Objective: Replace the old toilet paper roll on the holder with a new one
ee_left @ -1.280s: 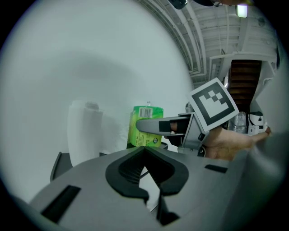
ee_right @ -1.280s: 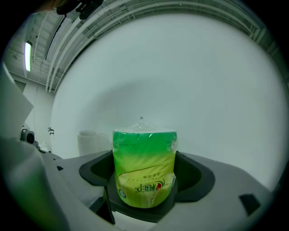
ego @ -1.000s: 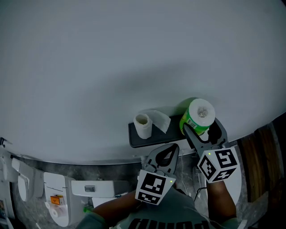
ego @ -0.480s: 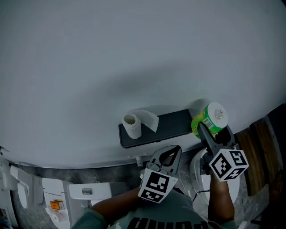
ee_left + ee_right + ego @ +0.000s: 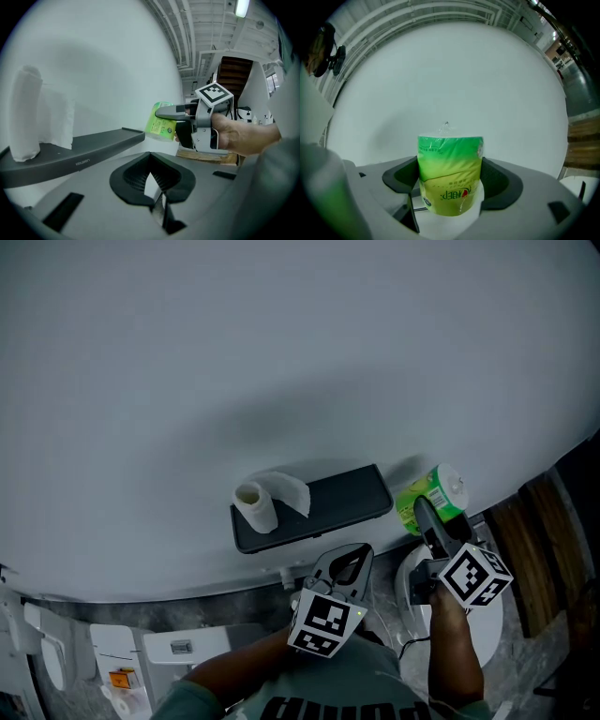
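A dark shelf holder (image 5: 328,507) is fixed to the pale wall. The old, nearly used-up roll (image 5: 253,506) stands upright at its left end with a loose sheet hanging; it shows as a white roll (image 5: 26,117) in the left gripper view. My right gripper (image 5: 431,512) is shut on a new roll in green wrap (image 5: 433,495), held in the air just right of the shelf's right end. That wrapped roll (image 5: 450,173) fills the space between the jaws. My left gripper (image 5: 345,566) is shut and empty, below the shelf's front edge.
A white toilet and its fittings (image 5: 122,652) lie at lower left over grey stone floor. A round white object (image 5: 417,592) sits under the right gripper. Dark wooden boards (image 5: 539,549) run at the right. The wall behind the shelf is plain.
The right gripper has carried the green-wrapped roll off the shelf's right end to the space beside it. In the head view the shelf and old roll have shifted left. The left gripper stays shut.
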Demonstrator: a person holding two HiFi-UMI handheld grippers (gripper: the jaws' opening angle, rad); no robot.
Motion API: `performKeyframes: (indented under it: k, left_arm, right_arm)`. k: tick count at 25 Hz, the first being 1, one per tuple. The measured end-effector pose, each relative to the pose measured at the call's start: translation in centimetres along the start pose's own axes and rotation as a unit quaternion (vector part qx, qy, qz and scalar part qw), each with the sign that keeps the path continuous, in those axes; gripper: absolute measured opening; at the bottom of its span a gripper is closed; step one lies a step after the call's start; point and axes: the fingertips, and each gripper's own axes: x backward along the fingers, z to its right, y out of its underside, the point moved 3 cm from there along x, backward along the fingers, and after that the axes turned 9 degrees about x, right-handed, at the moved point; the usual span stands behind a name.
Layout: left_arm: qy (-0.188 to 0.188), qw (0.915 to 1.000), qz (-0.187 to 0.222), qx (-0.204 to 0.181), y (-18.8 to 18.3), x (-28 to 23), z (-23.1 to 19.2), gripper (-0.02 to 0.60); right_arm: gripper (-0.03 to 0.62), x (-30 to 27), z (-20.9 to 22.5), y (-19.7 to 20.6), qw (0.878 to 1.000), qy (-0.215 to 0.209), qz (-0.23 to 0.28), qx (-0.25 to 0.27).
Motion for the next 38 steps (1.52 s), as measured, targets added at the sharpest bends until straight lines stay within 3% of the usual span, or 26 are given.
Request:
performKeyframes:
  k: [6, 11, 16, 24, 28, 38]
  left_arm:
    - [-0.01, 0.9999, -0.007, -0.001, 1.4, -0.9, -0.8, 0.008]
    - [-0.025, 0.9996, -0.013, 0.004, 2.5, -1.4, -1.7, 0.008]
    - [-0.039, 0.999, -0.018, 0.007, 3.0, -1.4, -2.2, 0.008]
    - [-0.056, 0.9981, -0.022, 0.014, 4.1, -1.1, -3.0, 0.008]
    - [-0.065, 0.9972, -0.028, 0.023, 4.7, -0.9, -3.5, 0.008]
    - [-0.084, 0.9954, -0.031, 0.033, 5.4, 0.0, -4.5, 0.008]
  right_arm:
    - [0.412, -0.6, 1.8, 2.5, 0.997, 0.005, -0.008, -0.076]
    - [0.411, -1.4, 3.0, 4.8, 0.987, 0.003, -0.02, -0.16]
    - [0.412, -2.2, 4.1, 6.8, 0.965, -0.006, -0.025, -0.261]
    - [0.411, -3.3, 4.7, 9.3, 0.927, -0.018, -0.023, -0.373]
    - [0.411, -4.0, 4.5, 10.1, 0.914, -0.026, -0.024, -0.405]
    - [0.411, -5.4, 3.6, 11.1, 0.895, -0.044, -0.03, -0.443]
